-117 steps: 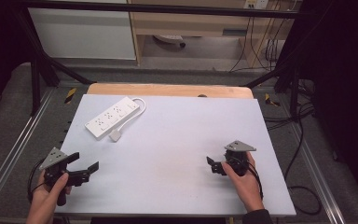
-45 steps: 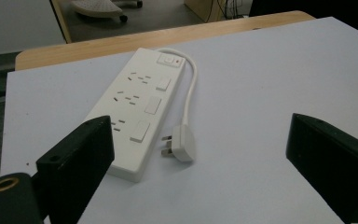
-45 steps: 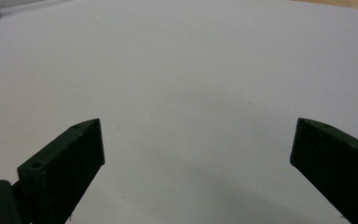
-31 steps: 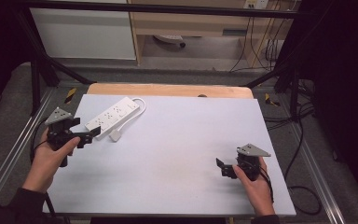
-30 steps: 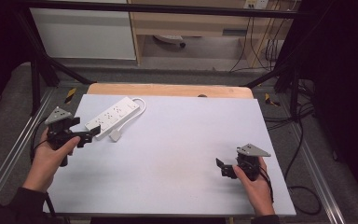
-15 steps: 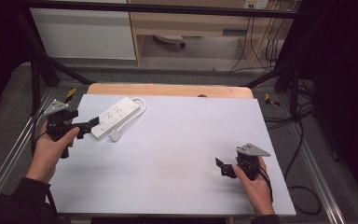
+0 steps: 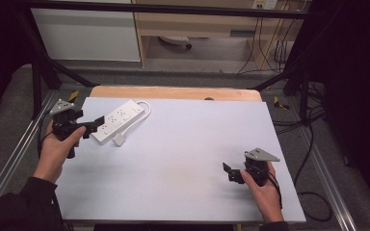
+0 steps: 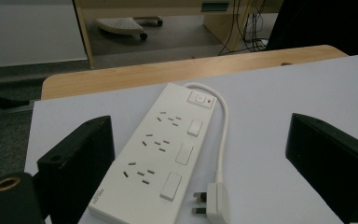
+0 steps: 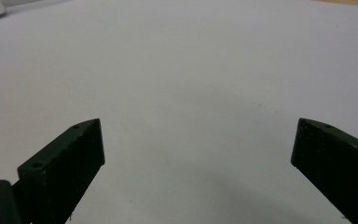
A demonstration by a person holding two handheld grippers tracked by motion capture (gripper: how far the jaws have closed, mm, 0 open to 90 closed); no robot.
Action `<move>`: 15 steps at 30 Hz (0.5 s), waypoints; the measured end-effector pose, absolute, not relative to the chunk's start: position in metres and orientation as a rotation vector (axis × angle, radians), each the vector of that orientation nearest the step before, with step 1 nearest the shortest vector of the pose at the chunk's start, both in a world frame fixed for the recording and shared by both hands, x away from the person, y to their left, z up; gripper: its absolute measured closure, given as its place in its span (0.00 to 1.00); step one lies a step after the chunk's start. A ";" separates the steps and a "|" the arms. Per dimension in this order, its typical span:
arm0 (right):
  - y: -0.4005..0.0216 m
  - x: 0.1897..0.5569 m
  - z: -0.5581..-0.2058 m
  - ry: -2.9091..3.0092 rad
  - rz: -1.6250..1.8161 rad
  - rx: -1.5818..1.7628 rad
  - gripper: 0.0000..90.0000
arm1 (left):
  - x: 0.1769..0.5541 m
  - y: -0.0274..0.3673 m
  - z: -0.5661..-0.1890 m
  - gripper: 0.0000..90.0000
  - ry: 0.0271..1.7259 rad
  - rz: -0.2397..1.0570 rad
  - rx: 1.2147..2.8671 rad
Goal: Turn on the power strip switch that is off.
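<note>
Right, here is what I have on my screens.

High view, power strip: I see the white power strip (image 7: 118, 120) lying flat at about 10 o'clock on the pale table (image 7: 188, 159), running diagonally, with its cord looping off the far end back to a plug (image 7: 119, 140) just beside it.
High view, left gripper: my left gripper (image 7: 96, 122) sits at 9 o'clock, held in the left hand (image 7: 58, 147), its jaw tips reaching the near end of the strip; I cannot tell whether they touch it.
High view, right gripper: my right gripper (image 7: 229, 173) rests at about 4 o'clock, well apart from the strip, held in the right hand (image 7: 266, 187), with bare table in front of it.

Left gripper view, jaws: I see both black jaws spread wide, one at 8 o'clock and one at 4 o'clock.
Left gripper view, strip: the strip (image 8: 161, 154) lies between them, sockets and switches up, its near end next to the left jaw; the plug (image 8: 212, 204) lies at 6 o'clock.

Right gripper view, jaws: I see them wide apart over bare table (image 9: 182, 79), nothing between them.
</note>
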State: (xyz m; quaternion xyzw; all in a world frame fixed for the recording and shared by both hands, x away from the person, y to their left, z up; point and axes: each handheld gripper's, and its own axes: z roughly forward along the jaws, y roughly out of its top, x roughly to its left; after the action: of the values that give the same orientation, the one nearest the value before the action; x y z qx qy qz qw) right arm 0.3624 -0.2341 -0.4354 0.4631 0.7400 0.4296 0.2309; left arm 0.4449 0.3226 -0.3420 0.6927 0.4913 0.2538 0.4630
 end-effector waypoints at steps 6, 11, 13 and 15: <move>-0.235 0.362 -0.435 2.030 1.184 1.269 0.03 | 0.451 0.321 -0.343 0.09 1.218 0.645 1.691; -0.237 0.362 -0.435 2.024 1.183 1.273 0.03 | 0.457 0.320 -0.345 0.09 1.226 0.663 1.695; -0.237 0.362 -0.435 2.024 1.182 1.272 0.03 | 0.460 0.320 -0.346 0.09 1.229 0.668 1.688; -0.237 0.362 -0.434 2.023 1.184 1.271 0.03 | 0.462 0.320 -0.347 0.09 1.235 0.675 1.686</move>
State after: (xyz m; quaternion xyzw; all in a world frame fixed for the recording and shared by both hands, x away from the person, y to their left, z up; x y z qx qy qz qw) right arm 0.3619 -0.2369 -0.4341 0.4633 0.7374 0.4314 0.2354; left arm 0.4618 0.3197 -0.3471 0.6836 0.5007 0.2735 0.4552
